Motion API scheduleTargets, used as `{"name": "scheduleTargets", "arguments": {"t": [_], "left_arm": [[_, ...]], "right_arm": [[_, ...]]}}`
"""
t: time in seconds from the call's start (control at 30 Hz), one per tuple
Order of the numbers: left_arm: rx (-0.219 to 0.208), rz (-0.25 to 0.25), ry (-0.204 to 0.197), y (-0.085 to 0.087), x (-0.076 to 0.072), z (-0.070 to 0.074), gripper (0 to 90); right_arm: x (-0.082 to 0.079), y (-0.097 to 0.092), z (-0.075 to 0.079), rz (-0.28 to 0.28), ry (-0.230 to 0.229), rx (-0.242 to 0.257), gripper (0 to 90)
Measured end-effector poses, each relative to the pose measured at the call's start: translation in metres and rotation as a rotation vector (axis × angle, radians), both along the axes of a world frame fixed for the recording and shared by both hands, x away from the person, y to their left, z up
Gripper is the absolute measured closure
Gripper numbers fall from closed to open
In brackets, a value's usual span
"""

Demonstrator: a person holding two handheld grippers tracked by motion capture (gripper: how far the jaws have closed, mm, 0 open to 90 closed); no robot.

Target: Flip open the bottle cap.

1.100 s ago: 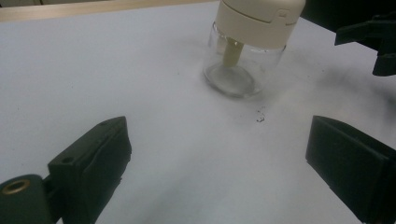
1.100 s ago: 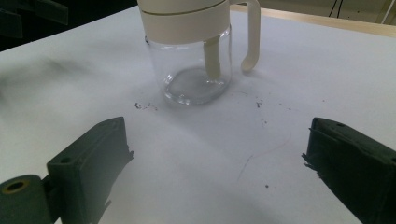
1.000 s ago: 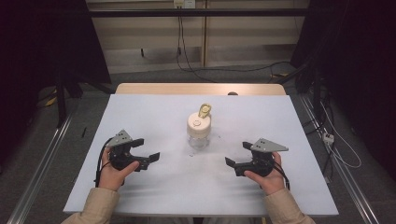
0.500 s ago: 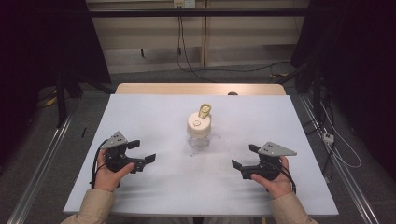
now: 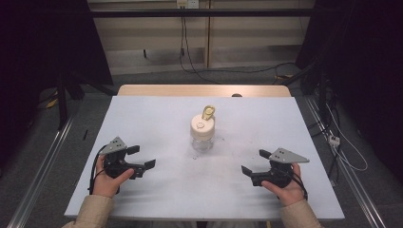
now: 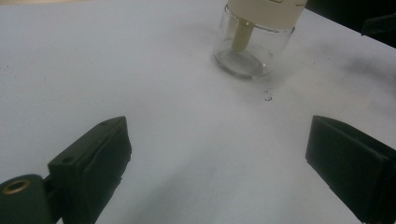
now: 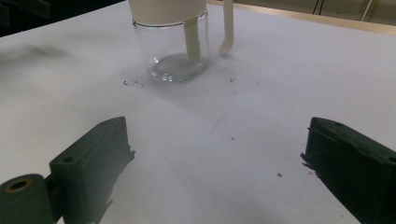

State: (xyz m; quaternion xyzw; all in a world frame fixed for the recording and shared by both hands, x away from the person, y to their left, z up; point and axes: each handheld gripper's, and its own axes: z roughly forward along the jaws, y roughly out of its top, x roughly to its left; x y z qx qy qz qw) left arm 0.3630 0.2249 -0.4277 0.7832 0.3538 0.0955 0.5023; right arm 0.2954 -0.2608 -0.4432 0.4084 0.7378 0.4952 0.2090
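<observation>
Glass jar (image 5: 203, 134) stands between and beyond both gaping hand-held grippers, untouched.

a: the jar (image 6: 254, 39) loses its lid top at the upper edge in the left gripper view; same for it in the right gripper view.
b: and the spoon (image 7: 227, 28) there, its handle runs off the top too.
a: the yellow thing (image 5: 207, 112) on the lid in the high view, too small to tell.
</observation>
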Motion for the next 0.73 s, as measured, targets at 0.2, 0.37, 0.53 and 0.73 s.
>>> {"name": "scheduleTargets", "arguments": {"t": [0.2,0.37,0.53,0.73], "left_arm": [[-0.004,0.009,0.003,0.006,-0.002,-0.001,6.4],[-0.005,0.02,0.004,0.009,-0.003,-0.002,6.5],[-0.004,0.026,0.003,0.01,-0.004,-0.002,6.4],[-0.004,0.03,-0.004,0.011,-0.005,-0.002,6.5]], "right_arm": [[-0.003,-0.01,0.0,-0.006,-0.001,-0.007,6.2],[-0.005,-0.017,-0.002,-0.025,0.0,-0.001,6.1],[-0.006,-0.018,-0.002,-0.029,0.0,-0.002,6.1],[-0.005,-0.018,-0.002,-0.036,-0.009,-0.005,6.0]]}}
